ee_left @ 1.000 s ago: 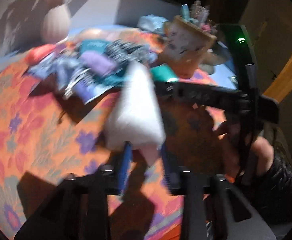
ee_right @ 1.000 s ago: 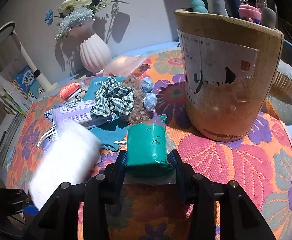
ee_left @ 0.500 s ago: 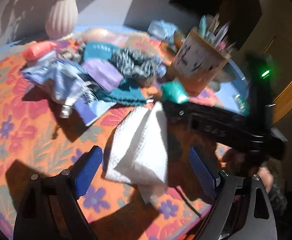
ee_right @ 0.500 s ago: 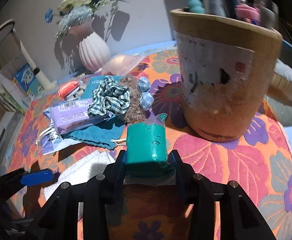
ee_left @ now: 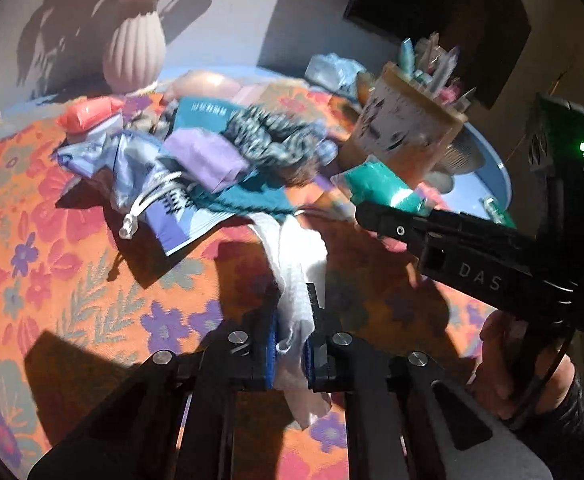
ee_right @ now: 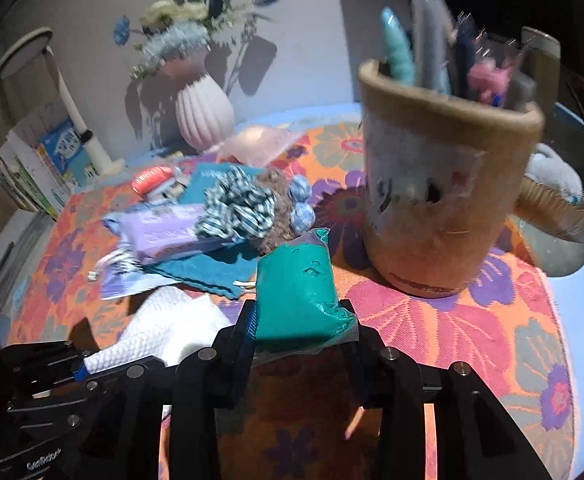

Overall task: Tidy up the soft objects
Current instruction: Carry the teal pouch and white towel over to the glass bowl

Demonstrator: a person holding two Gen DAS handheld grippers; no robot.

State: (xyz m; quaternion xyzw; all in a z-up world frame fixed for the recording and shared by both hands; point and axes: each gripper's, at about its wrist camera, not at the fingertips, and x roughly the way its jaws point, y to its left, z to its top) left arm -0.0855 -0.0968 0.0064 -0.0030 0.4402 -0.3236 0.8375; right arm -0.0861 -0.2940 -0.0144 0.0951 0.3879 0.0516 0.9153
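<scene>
A white textured cloth (ee_left: 295, 264) lies on the floral tablecloth, and my left gripper (ee_left: 290, 344) is shut on its near end. In the right wrist view the same cloth (ee_right: 164, 328) spreads out beside the left gripper (ee_right: 80, 368). My right gripper (ee_right: 297, 320) holds a teal soft packet (ee_right: 295, 292) between its pads, and its jaws are closing tighter on it. From the left wrist view the teal packet (ee_left: 379, 188) sticks out of the right gripper (ee_left: 387, 216), just off the cloth's far end.
A pile behind holds a checked scrunchie (ee_right: 236, 204), a purple packet (ee_right: 164, 228), a teal cloth (ee_right: 208, 268) and a brown fuzzy piece with blue balls (ee_right: 299, 200). A tall pen cup (ee_right: 443, 208) stands right of the teal packet. A ribbed vase (ee_right: 204, 116) is at the back.
The left gripper opened wide, dropped the white cloth on the table, then shut on the cloth's near end. The right gripper kept the teal packet, which now tilts a little.
</scene>
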